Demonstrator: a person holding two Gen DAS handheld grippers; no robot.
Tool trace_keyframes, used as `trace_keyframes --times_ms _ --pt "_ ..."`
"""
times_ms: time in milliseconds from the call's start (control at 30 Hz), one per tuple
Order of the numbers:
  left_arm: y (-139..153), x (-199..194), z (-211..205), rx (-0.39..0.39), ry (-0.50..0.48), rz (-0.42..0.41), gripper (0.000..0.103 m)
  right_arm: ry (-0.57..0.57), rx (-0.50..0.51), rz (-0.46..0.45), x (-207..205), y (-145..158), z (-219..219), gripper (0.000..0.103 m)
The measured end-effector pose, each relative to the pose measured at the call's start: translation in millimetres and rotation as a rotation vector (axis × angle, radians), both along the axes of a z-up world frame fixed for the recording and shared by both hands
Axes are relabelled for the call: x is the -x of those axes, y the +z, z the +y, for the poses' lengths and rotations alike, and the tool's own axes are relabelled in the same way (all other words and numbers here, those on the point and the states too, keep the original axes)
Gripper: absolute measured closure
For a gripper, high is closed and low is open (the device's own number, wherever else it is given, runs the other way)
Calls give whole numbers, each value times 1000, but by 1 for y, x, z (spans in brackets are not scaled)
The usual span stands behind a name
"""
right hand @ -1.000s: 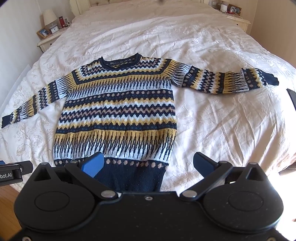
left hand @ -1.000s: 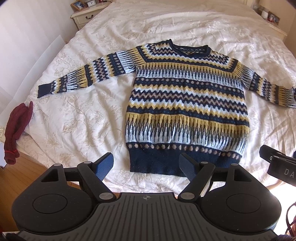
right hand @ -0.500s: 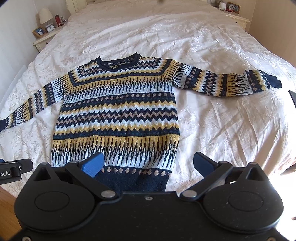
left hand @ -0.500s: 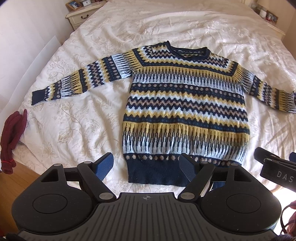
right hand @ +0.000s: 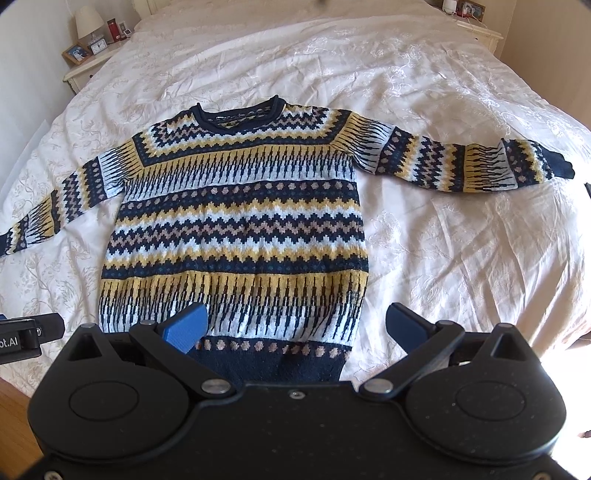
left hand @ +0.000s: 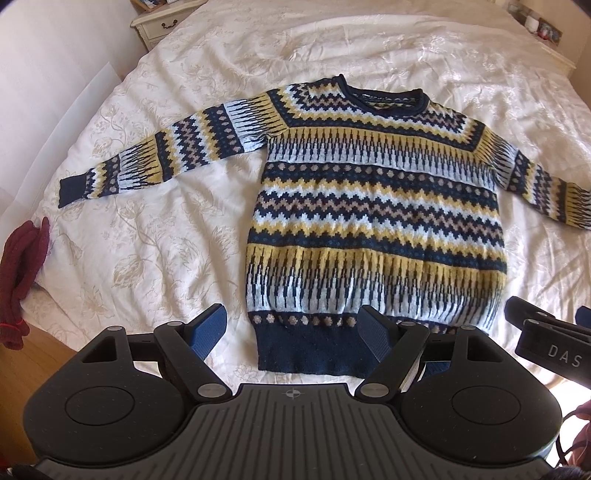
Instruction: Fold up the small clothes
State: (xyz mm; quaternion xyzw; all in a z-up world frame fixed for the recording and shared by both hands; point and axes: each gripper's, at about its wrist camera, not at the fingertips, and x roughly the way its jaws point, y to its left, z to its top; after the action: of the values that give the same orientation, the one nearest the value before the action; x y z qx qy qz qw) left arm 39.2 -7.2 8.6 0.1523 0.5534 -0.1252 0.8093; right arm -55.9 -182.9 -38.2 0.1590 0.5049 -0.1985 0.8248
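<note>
left wrist view, navy-yellow-white zigzag sweater (left hand: 373,206) flat on bed (left hand: 147,236), sleeves spread, both grippers' fingers (left hand: 207,328) wide

Sweater (left hand: 373,221) lies flat, spread across bed (left hand: 155,258), both sleeves out sideways. Open quilt left of torso below left sleeve (left hand: 166,155), and wide open quilt right of torso below right sleeve (right hand: 461,166). Bare quilt beyond the collar too. Left gripper (left hand: 295,328) fingers spread, hovering at hem's left corner; right gripper (right hand: 295,325) fingers spread at hem's right side. Both sit side by side, close. Dark red garment (left hand: 20,266) hangs off bed's left edge. Nightstand (left hand: 162,22) beside far left corner.
</note>
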Motion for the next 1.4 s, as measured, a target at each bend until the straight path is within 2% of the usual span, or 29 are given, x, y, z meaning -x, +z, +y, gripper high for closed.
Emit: trace_keyframes --times_ms 567,733,967,1133,1300,1400 --pt "-17 -20 6 17 32 38 26 5 -16 50 -16 -16 -2 1" --pt "-12 -43 4 81 -5 5 26 15 22 43 -31 -16 -4 1" --pt "0 -76 -13 167 -117 -111 26 22 146 -20 -48 -8 -17 1" --pt "-7 -87 -30 221 -216 -149 26 -2 129 -77 -53 -7 -37 1" --pt "-19 -90 -53 174 -207 -132 26 -32 103 -57 -54 -15 -66 1" --pt "-30 -90 -66 138 -176 -72 26 -44 103 -25 -50 -22 -95 1"
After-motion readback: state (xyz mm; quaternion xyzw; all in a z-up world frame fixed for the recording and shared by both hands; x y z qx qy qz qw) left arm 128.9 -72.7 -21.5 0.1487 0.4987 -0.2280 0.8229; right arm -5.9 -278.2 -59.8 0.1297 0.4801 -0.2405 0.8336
